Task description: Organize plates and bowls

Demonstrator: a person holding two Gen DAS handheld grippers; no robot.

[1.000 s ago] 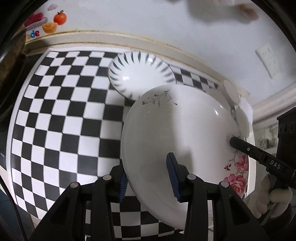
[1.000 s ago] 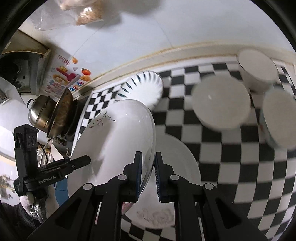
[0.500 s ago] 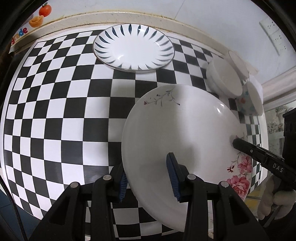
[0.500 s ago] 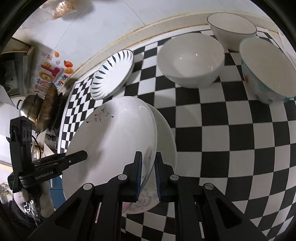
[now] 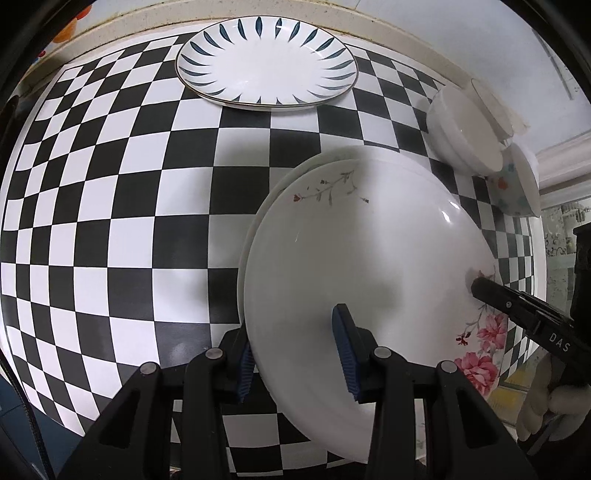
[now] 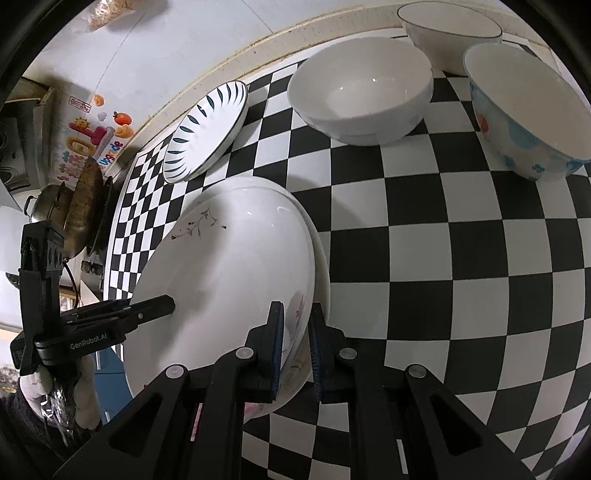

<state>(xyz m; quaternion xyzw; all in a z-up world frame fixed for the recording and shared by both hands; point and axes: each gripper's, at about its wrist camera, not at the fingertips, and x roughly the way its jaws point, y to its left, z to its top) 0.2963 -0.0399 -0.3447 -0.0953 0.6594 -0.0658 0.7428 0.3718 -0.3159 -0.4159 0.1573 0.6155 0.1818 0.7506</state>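
**Floral plate held from both sides, right over a second plate**

Closest thing in the left wrist view is the left gripper (image 5: 297, 363), jaws spread fairly wide with the near rim of the floral plate (image 5: 369, 258) sitting between them. One blue pad lies on the plate's upper face and the other sits below the rim, but I honestly can't tell if they're actually pinching it or just straddling it.

The right gripper (image 6: 295, 345) is clearer: its two pads are closed tight on the opposite rim of the floral plate (image 6: 229, 280), right by the pink flower print. In the left view you can see its black finger tip touching the plate edge (image 5: 517, 306).

The plate is tilted and sits just above a second white plate (image 6: 322, 258), whose rim peeks out along one side. Can't say whether they touch.

All of this is on the checkered tablecloth (image 6: 461, 258). Farther back there's a plate with dark blue petal strokes (image 5: 266, 66) near the wall. Off to the right side sit a plain white bowl (image 6: 362, 96), a bowl with blue and orange flowers (image 6: 528, 122), and another white bowl with a thin dark rim (image 6: 447, 29) behind them.
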